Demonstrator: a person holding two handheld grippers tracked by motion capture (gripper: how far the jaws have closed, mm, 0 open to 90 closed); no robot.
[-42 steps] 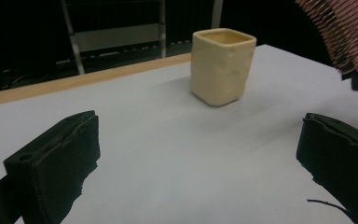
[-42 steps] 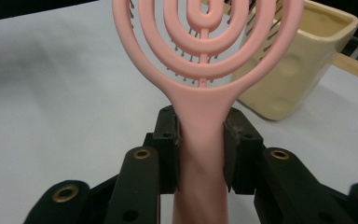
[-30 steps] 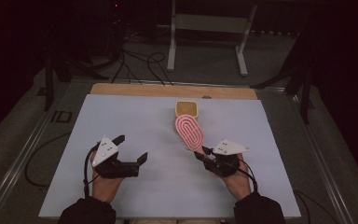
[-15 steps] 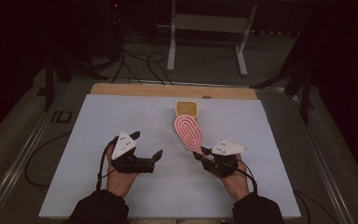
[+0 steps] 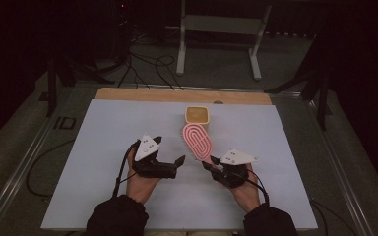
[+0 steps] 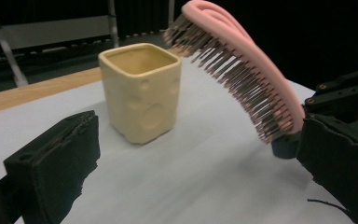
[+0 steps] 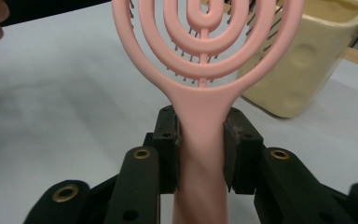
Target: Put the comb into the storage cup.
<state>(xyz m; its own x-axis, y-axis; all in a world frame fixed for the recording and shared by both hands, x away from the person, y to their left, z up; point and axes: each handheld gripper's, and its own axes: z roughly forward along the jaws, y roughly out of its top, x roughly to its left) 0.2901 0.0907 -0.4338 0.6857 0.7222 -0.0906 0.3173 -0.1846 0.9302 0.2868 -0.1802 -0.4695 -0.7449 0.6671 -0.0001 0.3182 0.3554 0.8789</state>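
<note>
On the left, the left gripper (image 5: 170, 153) sits low over the white mat (image 5: 103, 162), its jaws spread wide with nothing between them. It points right, toward the brush, and in its own view the cup and the brush head lie straight ahead, so it seems placed to help with one of them.

At the middle, toward the far side, a yellow cup (image 5: 198, 115) stands upright with its mouth open to the top, close to the mat's far edge and the strip of wooden table (image 5: 128, 94) beyond it. The pink hairbrush (image 5: 197, 140) hangs in the air just near of the cup, its head tilted up and toward the cup's rim, bristles facing down and left.

On the right, the right gripper (image 5: 207, 162) pinches the brush by its handle, pads pressed on both flat sides. Holding the handle end leaves the whole head free, which probably suits dropping it into the cup.

There is plenty of bare mat to the left, right and near side. The tight spot is between brush tip and cup rim, with little mat behind the cup if it gets pushed.
</note>
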